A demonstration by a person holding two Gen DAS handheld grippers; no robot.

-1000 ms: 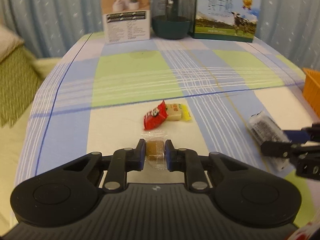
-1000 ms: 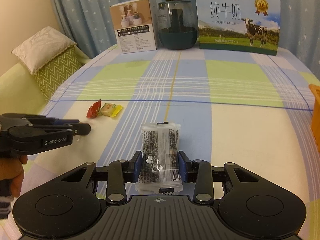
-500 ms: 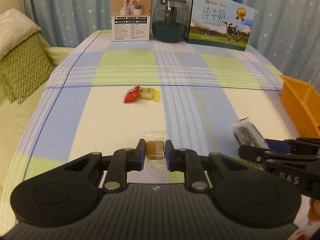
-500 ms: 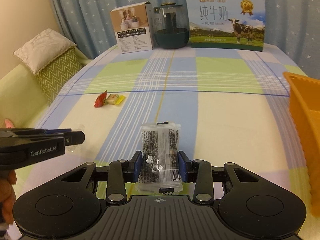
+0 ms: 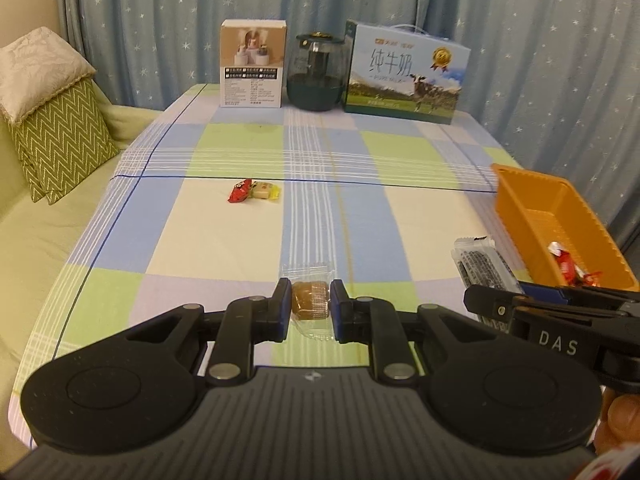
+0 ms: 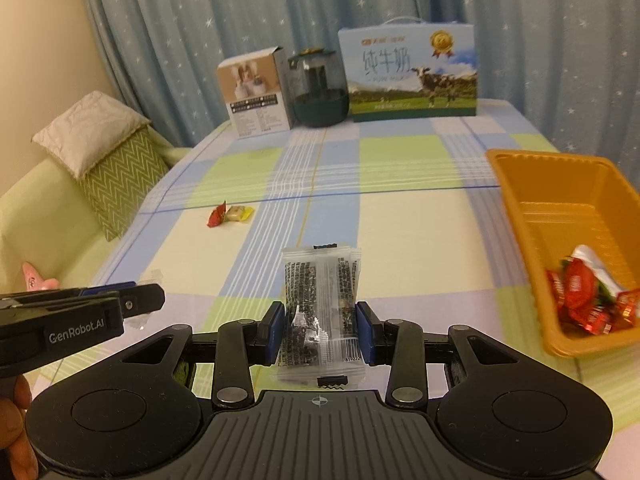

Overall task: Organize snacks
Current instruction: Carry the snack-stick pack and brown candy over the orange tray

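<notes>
My left gripper is shut on a small brown candy in a clear wrapper, held above the checked tablecloth. My right gripper is shut on a clear packet of dark snack; the same packet shows at the right of the left wrist view. An orange tray sits at the right, with several red-wrapped candies in its near end. A red candy and a yellow candy lie together on the cloth far left of the tray. The left gripper shows at the lower left of the right wrist view.
At the table's far edge stand a small white box, a dark glass jar and a milk carton box. A sofa with green zigzag cushions runs along the left side. Starred curtains hang behind.
Both grippers have risen and moved right with their snacks. The table looks farther away and the orange tray has come into full view at the right.
</notes>
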